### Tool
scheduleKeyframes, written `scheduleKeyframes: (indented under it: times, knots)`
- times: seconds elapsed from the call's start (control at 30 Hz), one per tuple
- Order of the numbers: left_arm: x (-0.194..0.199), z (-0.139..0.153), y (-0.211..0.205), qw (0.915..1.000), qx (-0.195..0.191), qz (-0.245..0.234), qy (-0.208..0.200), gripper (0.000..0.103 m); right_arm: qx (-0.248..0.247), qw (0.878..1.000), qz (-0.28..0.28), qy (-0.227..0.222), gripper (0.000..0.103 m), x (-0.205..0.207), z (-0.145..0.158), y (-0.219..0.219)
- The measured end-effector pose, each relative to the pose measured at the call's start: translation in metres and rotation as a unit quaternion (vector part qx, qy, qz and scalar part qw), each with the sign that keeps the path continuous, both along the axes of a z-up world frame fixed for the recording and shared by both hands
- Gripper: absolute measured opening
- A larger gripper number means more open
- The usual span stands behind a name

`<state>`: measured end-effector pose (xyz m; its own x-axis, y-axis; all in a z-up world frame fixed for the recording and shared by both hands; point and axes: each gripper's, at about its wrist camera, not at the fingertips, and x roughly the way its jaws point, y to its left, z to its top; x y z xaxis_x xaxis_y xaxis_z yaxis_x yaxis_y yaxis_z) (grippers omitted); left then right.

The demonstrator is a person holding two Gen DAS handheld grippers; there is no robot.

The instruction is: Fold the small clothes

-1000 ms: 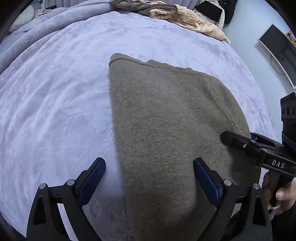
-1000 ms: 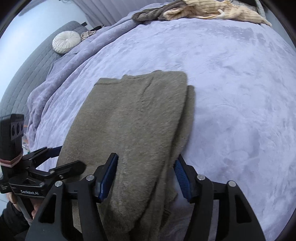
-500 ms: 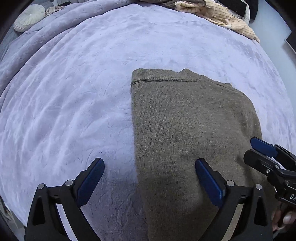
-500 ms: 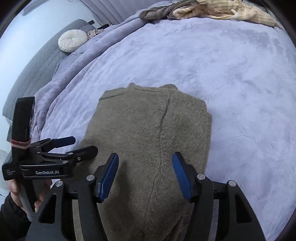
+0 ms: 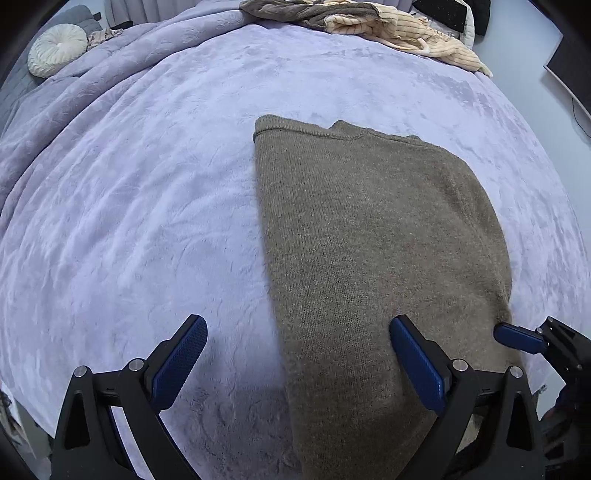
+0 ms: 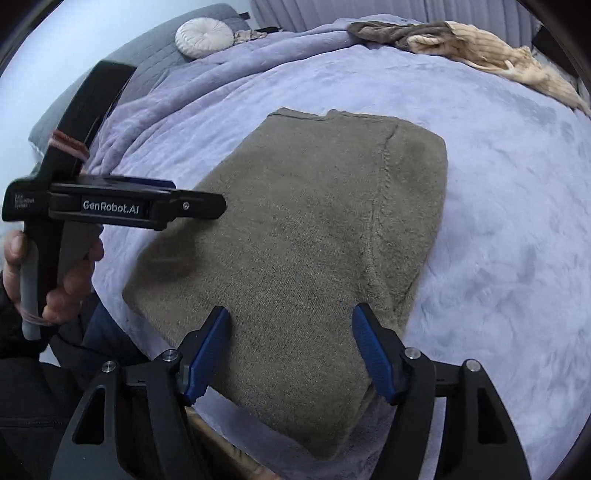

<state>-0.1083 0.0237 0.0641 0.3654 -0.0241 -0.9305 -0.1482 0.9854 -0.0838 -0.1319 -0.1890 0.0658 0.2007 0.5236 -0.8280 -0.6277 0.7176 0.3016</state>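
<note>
A wide bed (image 5: 155,206) fills the room, covered by a plush lavender blanket (image 6: 517,229) bunched into folds along its far-left edge. A round cream cushion (image 6: 204,37) rests by the grey quilted headboard (image 6: 159,62) at the far-left corner. Pale walls (image 6: 92,33) stand behind, and a dark screen (image 5: 570,74) hangs at right.

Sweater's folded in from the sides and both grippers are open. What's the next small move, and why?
Probably lower both grippers onto the near hem and pinch it, ready to fold it up toward the collar. The sweater lies flat as a long strip on the blanket, and the left gripper and right gripper hover open above its near end, holding nothing.
</note>
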Motion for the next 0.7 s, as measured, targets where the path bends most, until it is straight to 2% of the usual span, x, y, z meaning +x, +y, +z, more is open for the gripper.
scheduleKeyframes:
  times: [0.13, 0.23, 0.47, 0.57, 0.7]
  knots:
    - [-0.007, 0.011, -0.010, 0.9995, 0.030, -0.010, -0.008, 0.100, -0.014, 1.000, 0.000, -0.011, 0.073, -0.007, 0.016, 0.004]
    - [-0.013, 0.019, -0.014, 0.9997, 0.025, -0.007, -0.002, 0.100, -0.035, 0.999, -0.007, -0.016, 0.076, -0.013, 0.029, 0.007]
    - [-0.024, 0.040, -0.021, 0.9992, 0.031, 0.008, -0.022, 0.100, -0.096, 0.993, -0.014, -0.066, 0.079, -0.019, 0.058, 0.021]
    - [-0.027, 0.037, -0.020, 0.9996, 0.015, 0.021, -0.004, 0.100, -0.117, 0.990, -0.016, -0.075, 0.079, -0.020, 0.061, 0.023]
    - [-0.027, 0.029, -0.017, 0.9985, 0.027, 0.045, 0.016, 0.100, -0.122, 0.989, -0.018, -0.078, 0.079, -0.020, 0.063, 0.021]
